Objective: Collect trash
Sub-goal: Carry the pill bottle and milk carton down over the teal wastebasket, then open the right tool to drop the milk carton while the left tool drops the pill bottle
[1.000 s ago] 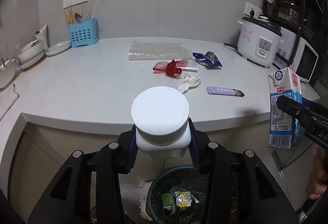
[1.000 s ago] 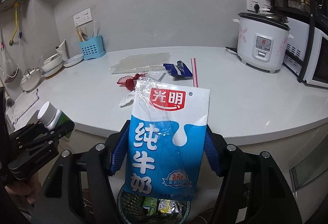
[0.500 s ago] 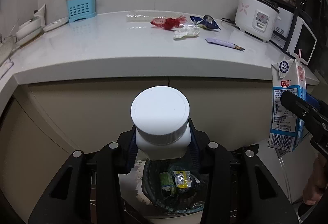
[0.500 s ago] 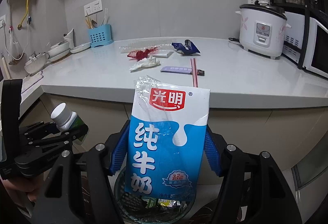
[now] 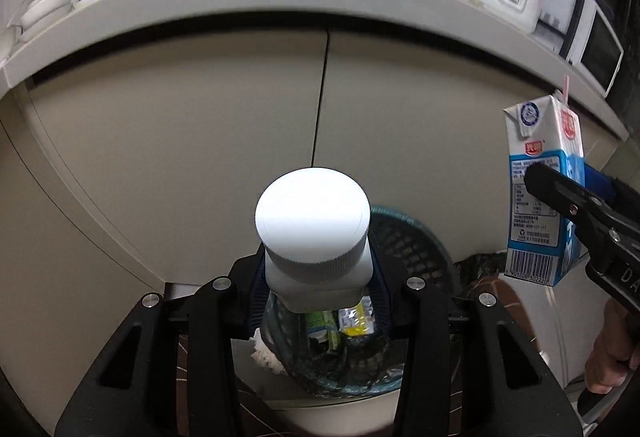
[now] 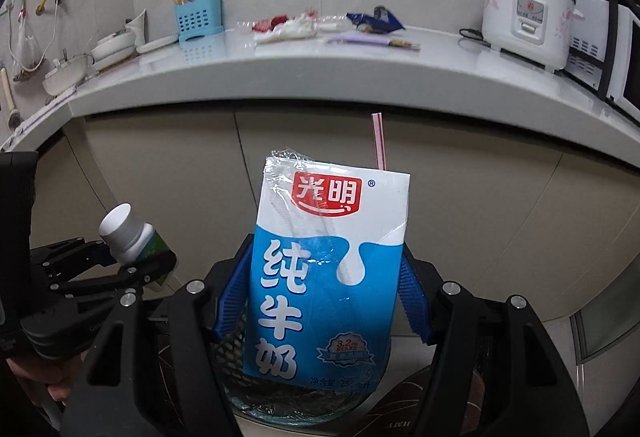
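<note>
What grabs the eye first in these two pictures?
A blue-and-white milk carton with a pink straw fills the right tongs, squeezed between blue pads. The left tongs clamp a white-capped bottle. Both hang above a dark mesh trash basket on the floor, in front of the cabinets.

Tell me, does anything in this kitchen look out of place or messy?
Yes: crumpled wrappers, a blue foil packet and a flat purple sachet lie scattered on the white countertop. The white-capped plastic bottle and blue milk carton look intact.
</note>
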Demonstrator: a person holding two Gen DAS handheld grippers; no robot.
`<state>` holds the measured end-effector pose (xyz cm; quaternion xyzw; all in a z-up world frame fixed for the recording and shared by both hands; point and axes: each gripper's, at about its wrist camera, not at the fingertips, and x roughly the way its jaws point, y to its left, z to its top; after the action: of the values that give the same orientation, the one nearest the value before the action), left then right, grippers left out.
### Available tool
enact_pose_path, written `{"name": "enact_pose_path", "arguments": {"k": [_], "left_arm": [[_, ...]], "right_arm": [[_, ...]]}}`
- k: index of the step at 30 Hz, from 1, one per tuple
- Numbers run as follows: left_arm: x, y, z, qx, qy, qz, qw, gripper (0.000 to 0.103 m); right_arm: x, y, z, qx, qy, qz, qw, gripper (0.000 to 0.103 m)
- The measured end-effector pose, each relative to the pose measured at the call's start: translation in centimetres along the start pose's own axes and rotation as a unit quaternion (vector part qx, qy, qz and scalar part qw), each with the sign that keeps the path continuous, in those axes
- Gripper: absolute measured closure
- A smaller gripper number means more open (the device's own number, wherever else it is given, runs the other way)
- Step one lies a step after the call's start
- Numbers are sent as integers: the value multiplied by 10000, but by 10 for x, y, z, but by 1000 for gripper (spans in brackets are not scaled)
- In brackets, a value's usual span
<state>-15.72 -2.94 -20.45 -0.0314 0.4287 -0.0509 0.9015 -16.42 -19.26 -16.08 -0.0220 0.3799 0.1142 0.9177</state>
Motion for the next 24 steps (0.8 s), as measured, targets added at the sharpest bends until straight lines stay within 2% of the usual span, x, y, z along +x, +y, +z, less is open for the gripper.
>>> {"name": "enact_pose_path", "arguments": {"k": [12,24], "left_arm": [[43,24,-41,-198,488,130,9985,61],[69,30,-41,-176,789,214,9965,61]], "right_arm": [[62,14,-51,-192,653,-40,9977,41],[108,17,-76,-162,1259,-10,9919,40]]}}
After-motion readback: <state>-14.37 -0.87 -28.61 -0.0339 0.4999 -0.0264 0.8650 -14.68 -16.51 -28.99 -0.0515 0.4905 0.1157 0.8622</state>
